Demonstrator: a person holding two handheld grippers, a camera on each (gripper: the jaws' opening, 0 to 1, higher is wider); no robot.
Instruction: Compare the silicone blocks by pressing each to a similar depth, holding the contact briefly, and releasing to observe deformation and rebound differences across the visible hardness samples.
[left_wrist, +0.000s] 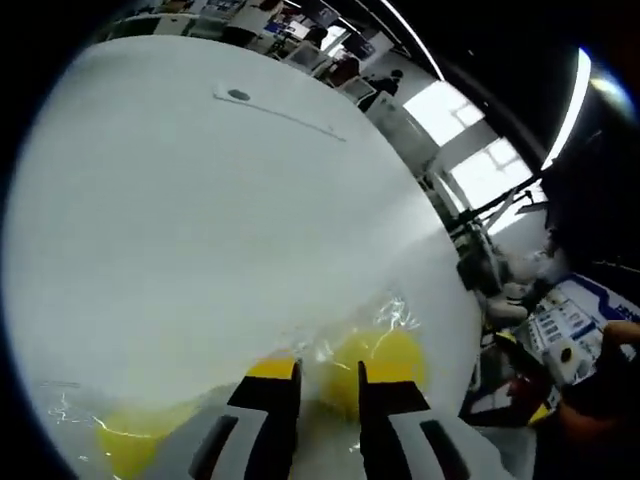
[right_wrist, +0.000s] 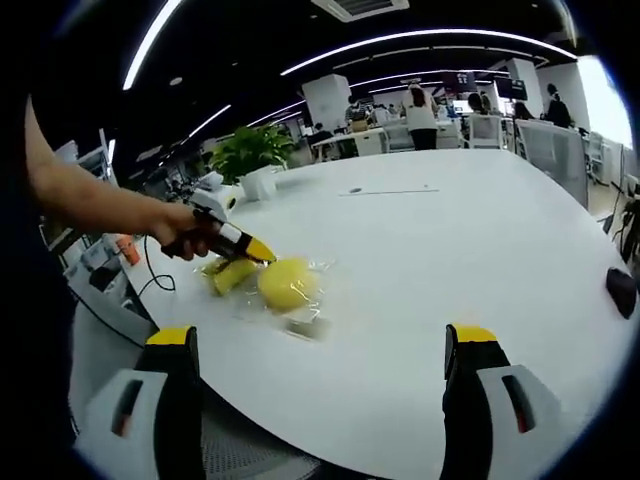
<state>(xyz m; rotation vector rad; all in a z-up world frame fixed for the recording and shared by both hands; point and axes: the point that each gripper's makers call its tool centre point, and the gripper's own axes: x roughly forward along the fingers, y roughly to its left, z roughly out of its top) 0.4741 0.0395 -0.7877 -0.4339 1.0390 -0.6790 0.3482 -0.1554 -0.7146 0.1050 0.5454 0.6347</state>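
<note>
Two yellow silicone blocks lie in clear plastic wrap (right_wrist: 312, 322) near the left edge of the white table (right_wrist: 450, 240). One is a round block (right_wrist: 285, 283), the other a longer piece (right_wrist: 228, 275). A person's hand holds my left gripper (right_wrist: 252, 248) with its yellow tip down on the longer piece. In the left gripper view, my left gripper (left_wrist: 329, 372) has its jaws a narrow gap apart, one yellow block (left_wrist: 400, 352) to its right and another (left_wrist: 135, 440) to its left. My right gripper (right_wrist: 320, 336) hovers wide open and empty, short of the blocks.
A potted plant (right_wrist: 250, 160) stands at the table's far left corner. A black object (right_wrist: 622, 290) lies at the right edge. A small dark disc with a thin line (right_wrist: 355, 190) marks the far middle. Desks and people fill the background.
</note>
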